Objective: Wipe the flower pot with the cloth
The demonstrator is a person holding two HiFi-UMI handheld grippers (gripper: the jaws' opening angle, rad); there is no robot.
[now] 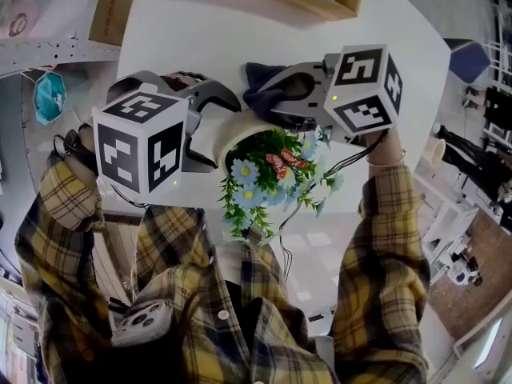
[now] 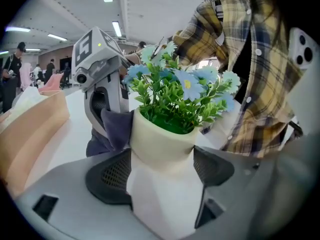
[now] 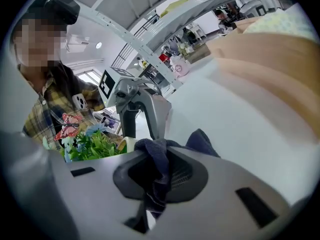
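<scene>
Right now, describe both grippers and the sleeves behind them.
The left gripper and right gripper have grey moulded bodies and dark perforated fingers. Each carries a white cube with black square markers. A thin dark cable trails from the right one. The sleeves are yellow-and-dark plaid.

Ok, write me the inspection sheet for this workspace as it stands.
Surface: white table.
Job's things: cream flower pot with artificial blue flowers and a butterfly; dark blue cloth, appears to press against the pot's side.
Clutter: wooden tray at the far edge; cardboard box at the far left.
Grippers: left claw shut on the flower pot; right claw shut on the cloth.
Cables: black cable trailing from the right gripper toward the person.
Surroundings: metal shelving on the left; people standing in the background.
</scene>
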